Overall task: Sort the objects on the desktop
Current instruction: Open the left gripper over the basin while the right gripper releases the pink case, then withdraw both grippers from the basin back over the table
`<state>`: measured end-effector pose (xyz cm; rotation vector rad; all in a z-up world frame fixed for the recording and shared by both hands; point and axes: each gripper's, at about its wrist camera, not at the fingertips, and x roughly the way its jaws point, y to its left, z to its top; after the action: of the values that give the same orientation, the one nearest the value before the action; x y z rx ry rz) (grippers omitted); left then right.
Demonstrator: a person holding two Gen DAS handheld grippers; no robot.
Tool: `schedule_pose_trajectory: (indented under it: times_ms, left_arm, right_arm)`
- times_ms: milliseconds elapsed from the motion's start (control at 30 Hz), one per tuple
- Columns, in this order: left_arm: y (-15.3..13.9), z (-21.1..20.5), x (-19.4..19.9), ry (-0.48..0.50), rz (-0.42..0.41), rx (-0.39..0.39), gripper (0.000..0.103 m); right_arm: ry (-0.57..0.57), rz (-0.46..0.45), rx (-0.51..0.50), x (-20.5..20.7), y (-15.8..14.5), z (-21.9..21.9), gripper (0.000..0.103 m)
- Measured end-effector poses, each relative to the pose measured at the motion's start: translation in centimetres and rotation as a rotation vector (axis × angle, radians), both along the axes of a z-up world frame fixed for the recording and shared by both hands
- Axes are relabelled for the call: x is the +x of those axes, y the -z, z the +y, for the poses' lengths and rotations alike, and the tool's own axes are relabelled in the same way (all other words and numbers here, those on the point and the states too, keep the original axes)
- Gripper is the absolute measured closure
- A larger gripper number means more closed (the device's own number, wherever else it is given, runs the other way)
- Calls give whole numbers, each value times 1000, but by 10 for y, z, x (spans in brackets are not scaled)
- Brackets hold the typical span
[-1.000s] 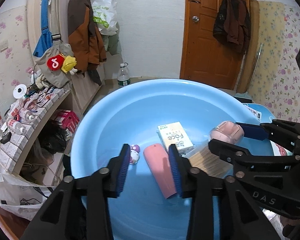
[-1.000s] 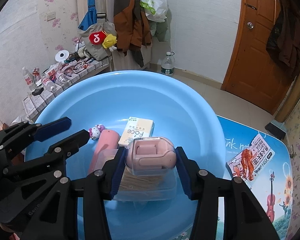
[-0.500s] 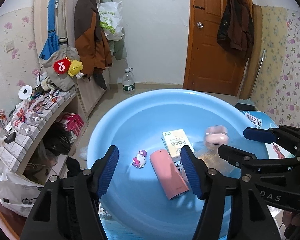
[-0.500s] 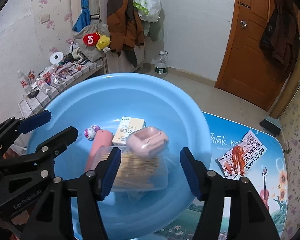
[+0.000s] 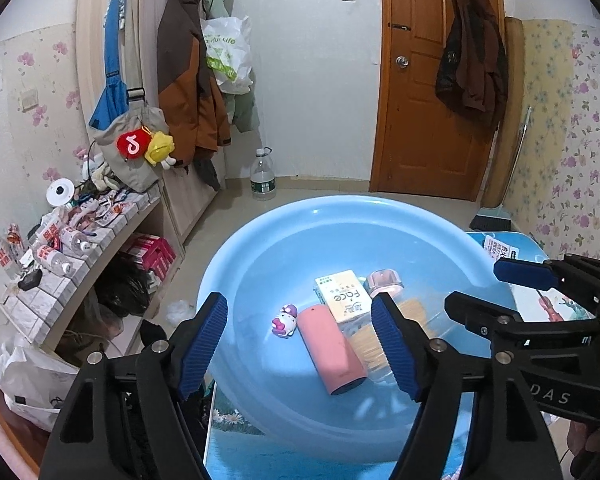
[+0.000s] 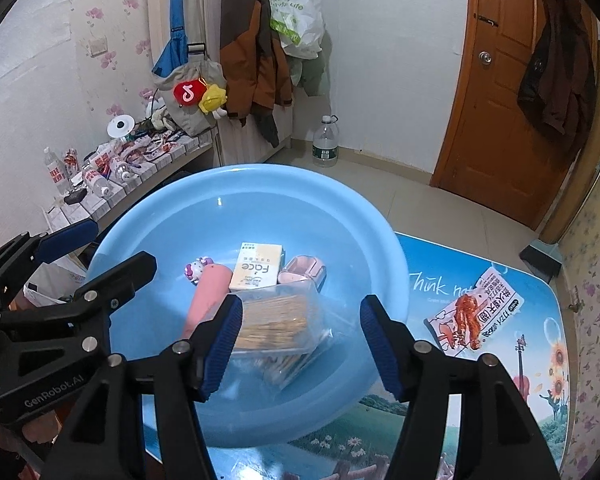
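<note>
A large blue basin (image 6: 384, 248) sits on the picture-printed surface (image 6: 512, 384), its left part overhanging the edge. Inside it lie a pink cylinder (image 5: 332, 350), a small cat figurine (image 5: 285, 320) just beside the cylinder's far end, a cream "Face" box (image 6: 256, 267), a pink-lidded clear container (image 6: 302, 272) tipped on its side, and a clear box of wooden sticks (image 6: 278, 322). The sticks box lies against the cylinder and overlaps the near edge of the "Face" box. A snack packet (image 6: 474, 314) lies flat on the surface to the right of the basin, well apart from it. Beyond the basin a cluttered shelf (image 5: 72, 240) runs along the left wall, a water bottle (image 5: 263, 180) stands on the floor, and coats hang by the wooden door (image 5: 432, 92).

The left hand-held gripper (image 5: 300, 344) hovers above the basin's near side, jaws spread wide, gripping nothing. The right hand-held gripper (image 6: 300, 348) is likewise spread wide and empty, above the sticks box without touching it.

A second ago the right hand-held gripper was clamped on the pink-lidded container; now that container rests in the basin. Both hand-held grippers have opened further and drawn back from the basin.
</note>
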<state>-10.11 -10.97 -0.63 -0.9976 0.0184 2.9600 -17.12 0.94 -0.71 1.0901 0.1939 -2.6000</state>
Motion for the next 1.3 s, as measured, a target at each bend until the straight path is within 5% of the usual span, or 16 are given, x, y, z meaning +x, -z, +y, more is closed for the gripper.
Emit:
schedule_pose_trajectory:
  times_ms: [300, 467, 833, 967, 1300]
  left_arm:
    - [-19, 10, 17, 11, 37, -14, 27]
    - [-30, 15, 26, -2, 49, -26, 12]
    - [-52, 29, 50, -4, 96, -52, 0]
    - [-57, 34, 59, -1, 102, -53, 0]
    - [-59, 63, 81, 43, 109, -45, 0]
  right_arm:
    - [12, 37, -14, 20, -18, 11, 40]
    - [30, 58, -19, 32, -30, 20, 40]
    - [58, 96, -37, 61, -53, 41, 38]
    - [105, 107, -28, 73, -60, 54, 22]
    - [171, 172, -13, 116, -70, 93, 17]
